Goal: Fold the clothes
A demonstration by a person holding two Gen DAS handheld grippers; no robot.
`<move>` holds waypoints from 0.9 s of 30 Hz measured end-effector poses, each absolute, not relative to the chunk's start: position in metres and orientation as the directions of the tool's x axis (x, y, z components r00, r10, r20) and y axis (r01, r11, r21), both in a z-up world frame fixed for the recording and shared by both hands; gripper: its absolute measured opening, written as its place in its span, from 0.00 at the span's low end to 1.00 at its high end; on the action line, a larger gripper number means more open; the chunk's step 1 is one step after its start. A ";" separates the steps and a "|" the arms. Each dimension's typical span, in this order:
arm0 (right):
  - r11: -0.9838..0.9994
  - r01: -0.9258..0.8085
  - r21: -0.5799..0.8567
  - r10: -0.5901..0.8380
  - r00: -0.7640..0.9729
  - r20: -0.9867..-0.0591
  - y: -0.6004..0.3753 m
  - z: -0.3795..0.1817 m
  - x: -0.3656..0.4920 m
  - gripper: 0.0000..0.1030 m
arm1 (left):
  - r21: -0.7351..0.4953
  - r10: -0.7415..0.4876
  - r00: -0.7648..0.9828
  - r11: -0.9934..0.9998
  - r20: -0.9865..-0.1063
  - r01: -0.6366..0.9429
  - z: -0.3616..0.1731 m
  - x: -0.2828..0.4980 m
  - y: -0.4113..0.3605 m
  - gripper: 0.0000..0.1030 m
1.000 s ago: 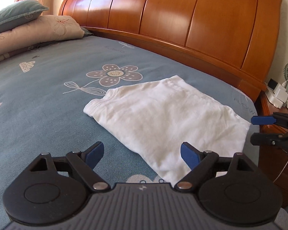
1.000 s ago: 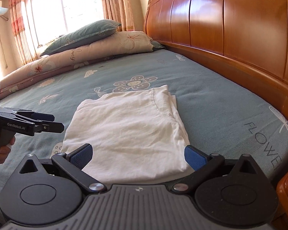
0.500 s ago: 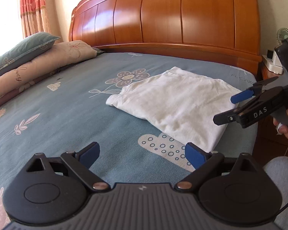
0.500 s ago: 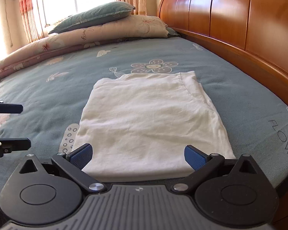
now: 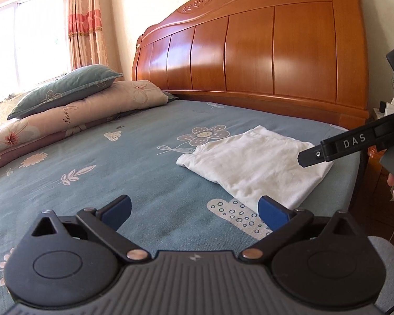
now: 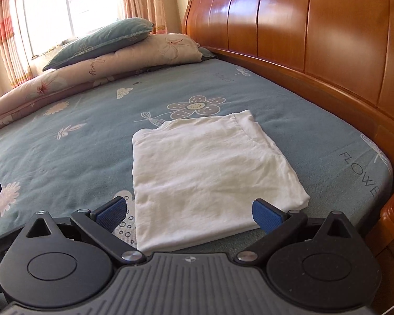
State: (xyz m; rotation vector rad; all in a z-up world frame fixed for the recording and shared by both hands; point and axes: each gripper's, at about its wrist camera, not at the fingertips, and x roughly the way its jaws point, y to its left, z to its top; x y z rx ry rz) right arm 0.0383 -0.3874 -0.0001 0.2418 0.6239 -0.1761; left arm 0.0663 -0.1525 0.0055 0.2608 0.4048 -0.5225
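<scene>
White shirt (image 6: 207, 173) folded, near headboard (image 6: 315, 31)

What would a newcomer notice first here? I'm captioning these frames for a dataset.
The white folded garment stands out, lying flat on the blue-grey flowered sheet near the bed's edge. Behind it rises the glossy orange wooden headboard, with stacked pillows by the window. Both grippers, left and right, are open and empty.

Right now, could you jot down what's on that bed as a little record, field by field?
garment: white folded garment, lying flat on the sheet
surface: blue floral bedsheet
bedding: green pillow stacked on a rolled pink quilt
backdrop: wooden headboard
left gripper: fingers open, empty
right gripper: fingers open, empty
</scene>
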 end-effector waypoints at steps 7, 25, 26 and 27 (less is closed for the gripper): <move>0.951 0.264 0.158 -0.120 0.790 -0.602 -0.352 0.004 0.007 1.00 | 0.153 -0.419 0.812 0.845 -0.406 0.513 0.020 0.045 -0.153 0.99; 0.948 0.303 0.101 -0.172 0.751 -0.638 -0.299 0.017 -0.062 1.00 | -0.009 -0.448 0.713 0.849 -0.539 0.528 0.058 0.020 -0.134 0.99; 0.948 0.303 0.099 -0.174 0.752 -0.636 -0.297 0.017 -0.064 1.00 | -0.020 -0.451 0.703 0.848 -0.550 0.529 0.058 0.020 -0.133 0.99; 0.948 0.303 0.097 -0.176 0.753 -0.634 -0.295 0.017 -0.065 1.00 | -0.017 -0.449 0.694 0.846 -0.563 0.533 0.057 0.020 -0.133 0.99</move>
